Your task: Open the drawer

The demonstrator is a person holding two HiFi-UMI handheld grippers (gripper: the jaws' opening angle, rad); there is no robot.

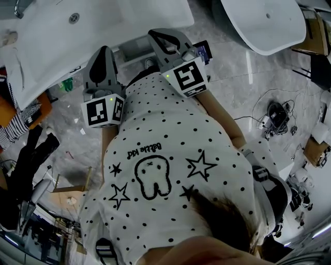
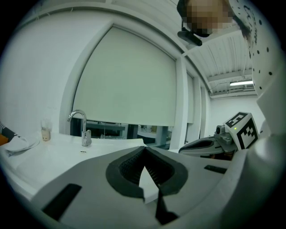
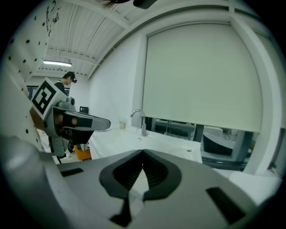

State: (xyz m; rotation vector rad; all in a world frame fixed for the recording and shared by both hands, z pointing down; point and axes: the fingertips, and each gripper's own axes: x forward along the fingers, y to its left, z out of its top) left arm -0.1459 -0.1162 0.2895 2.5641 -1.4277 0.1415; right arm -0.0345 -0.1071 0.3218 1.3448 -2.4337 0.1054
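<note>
we hold both grippers out from the chest, pointing toward a white vanity counter (image 1: 145,15). the left gripper (image 1: 105,49) has its jaws together, tips meeting with nothing between them. the right gripper (image 1: 156,33) is the same: jaws closed tip to tip, empty. we cannot pick out the drawer for certain; the vanity's front under the counter edge is mostly hidden behind the two grippers. for writing, the polka-dot shirt (image 1: 207,155) carries a cartoon tooth (image 1: 152,178) among stars. a short script line beside the tooth seems to end in "kid", and the first word is unclear to us. the marker cubes (image 1: 103,111) show only black-and-white square patterns, no letters. a chrome tap (image 2: 79,127) stands on the counter below a drawn pale blind (image 2: 129,76).
</note>
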